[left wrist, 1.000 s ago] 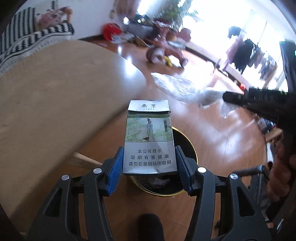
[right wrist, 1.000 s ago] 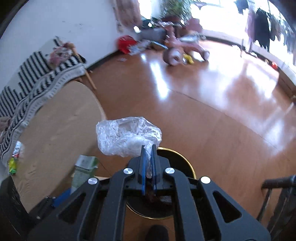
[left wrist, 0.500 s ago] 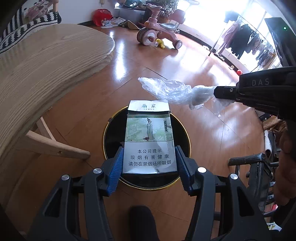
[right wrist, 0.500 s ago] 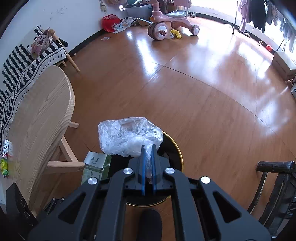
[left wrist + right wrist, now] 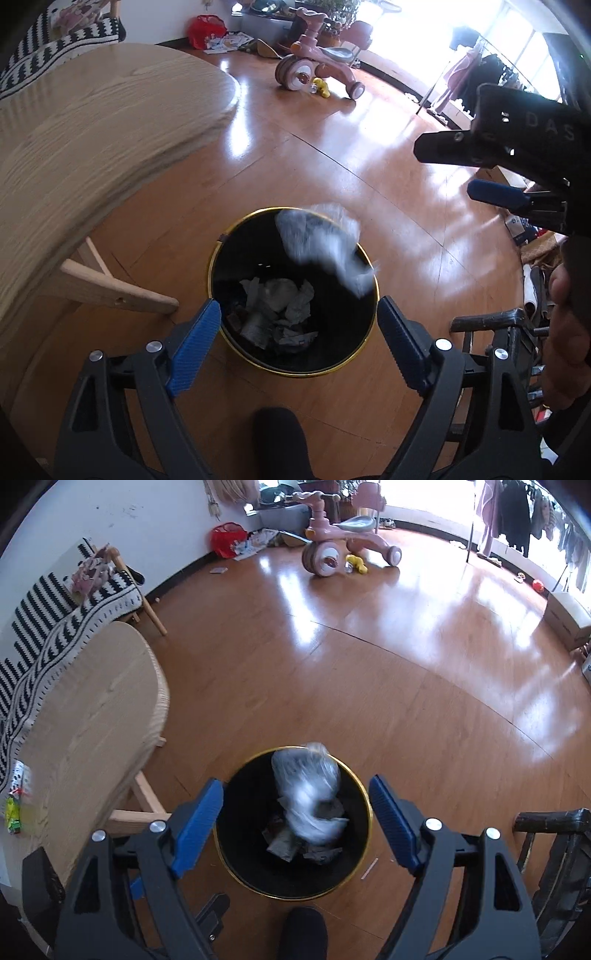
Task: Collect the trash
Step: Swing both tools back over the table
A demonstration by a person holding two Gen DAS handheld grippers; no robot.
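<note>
Your clear plastic bag (image 5: 325,247) is loose in the air over the black bin (image 5: 295,369), blurred by motion, its long axis running from the far rim down toward the near right of the opening in the left wrist view; in the right wrist view the same bag (image 5: 308,794) stands nearly upright in the picture, broad end toward the far rim and a twisted tail trailing toward you. It lies ahead of and between the blue pads of your right claw (image 5: 295,823), touching neither pad. The right claw's jaws are opening and nothing is pressed between them. Your left claw (image 5: 297,345) is likewise opening, pads spread to either side of the bin mouth with nothing between them; the bag sits beyond its right pad, over the far right part of the opening. The bag looks crumpled, translucent and whitish-grey, with the dark bin interior showing through it. In the bottom of the bin lies crumpled paper (image 5: 277,299) and other waste; whether a carton is among it cannot be told. The bin has a gold rim (image 5: 295,897) and stands on the wooden floor (image 5: 406,701), just beside the light wood counter (image 5: 92,147), near one of its angled legs (image 5: 118,291). The right claw's black body (image 5: 517,147) crosses the upper right of the left wrist view, one blue pad visible, with your hand (image 5: 569,332) below it.
</note>
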